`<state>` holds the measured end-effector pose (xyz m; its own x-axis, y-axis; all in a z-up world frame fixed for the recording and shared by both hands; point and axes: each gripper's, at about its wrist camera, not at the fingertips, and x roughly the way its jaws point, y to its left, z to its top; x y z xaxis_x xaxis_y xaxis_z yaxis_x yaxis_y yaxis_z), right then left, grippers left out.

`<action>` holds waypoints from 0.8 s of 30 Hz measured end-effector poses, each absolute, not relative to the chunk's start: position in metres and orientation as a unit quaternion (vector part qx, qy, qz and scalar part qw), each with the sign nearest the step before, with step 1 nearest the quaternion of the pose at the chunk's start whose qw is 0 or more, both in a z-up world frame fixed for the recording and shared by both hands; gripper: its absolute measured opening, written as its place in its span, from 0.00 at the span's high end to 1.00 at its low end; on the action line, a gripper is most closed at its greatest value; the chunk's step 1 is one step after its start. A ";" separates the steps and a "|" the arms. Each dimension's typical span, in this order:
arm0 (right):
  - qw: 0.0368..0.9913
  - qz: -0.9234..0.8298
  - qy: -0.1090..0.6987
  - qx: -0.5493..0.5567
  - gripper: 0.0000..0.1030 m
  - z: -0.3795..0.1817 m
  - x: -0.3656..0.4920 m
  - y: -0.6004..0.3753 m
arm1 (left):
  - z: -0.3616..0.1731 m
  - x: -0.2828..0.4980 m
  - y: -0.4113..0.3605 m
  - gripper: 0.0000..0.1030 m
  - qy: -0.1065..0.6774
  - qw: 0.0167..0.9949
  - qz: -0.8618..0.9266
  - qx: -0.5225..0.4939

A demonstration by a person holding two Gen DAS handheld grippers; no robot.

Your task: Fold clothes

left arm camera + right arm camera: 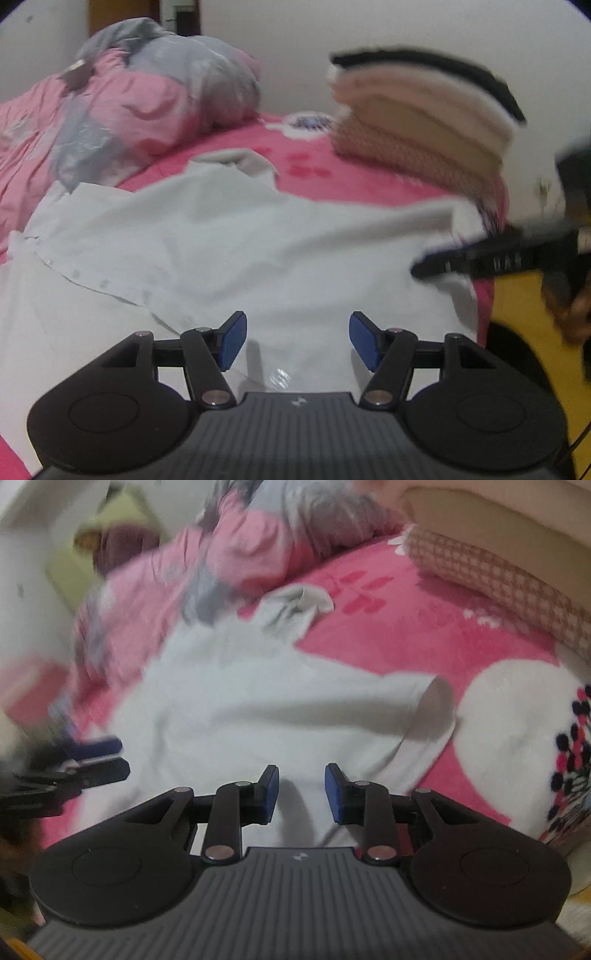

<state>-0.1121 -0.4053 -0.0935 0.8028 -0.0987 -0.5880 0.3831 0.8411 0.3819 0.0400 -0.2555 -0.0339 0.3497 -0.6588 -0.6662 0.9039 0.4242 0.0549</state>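
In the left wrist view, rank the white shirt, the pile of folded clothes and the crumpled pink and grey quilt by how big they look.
1. White shirt, largest, though it lies nearest the camera, which inflates it.
2. Pink and grey quilt.
3. Pile of folded clothes.
The quilt runs off the frame's left edge, so its true extent is unsure.

A bright pink fleece bedspread (369,177) printed with darker pink marks and large white patches covers the bed, and a rumpled pink-and-grey quilt (147,110) is heaped on it toward the far left, against a plain pale wall (295,55). At the far right of the bed stands a stack of folded textiles (417,122): a brown-and-white checked layer at the bottom, tan and cream layers above it, and a black one on top. In the right wrist view the checked layer (498,587) runs along the bedspread's (406,635) far edge, and the quilt (240,554) is blurred.
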 end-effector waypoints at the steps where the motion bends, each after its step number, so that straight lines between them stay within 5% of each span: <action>1: 0.920 -0.135 0.287 0.230 0.74 -0.089 -0.111 -0.401 | -0.037 0.036 -0.256 0.39 0.284 0.793 -0.493 0.220; 9: 0.933 -0.173 0.250 0.191 0.73 -0.056 -0.119 -0.419 | -0.051 0.012 -0.256 0.39 0.271 0.768 -0.529 0.240; 24: 0.924 -0.183 0.301 0.145 0.74 -0.092 -0.133 -0.409 | -0.067 0.008 -0.256 0.30 0.277 0.740 -0.558 0.252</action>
<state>-0.1326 -0.4092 -0.0916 0.7514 -0.2515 -0.6100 0.4267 0.8904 0.1585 0.0080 -0.2563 -0.0671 0.2234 -0.6873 -0.6912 0.9662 0.2495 0.0641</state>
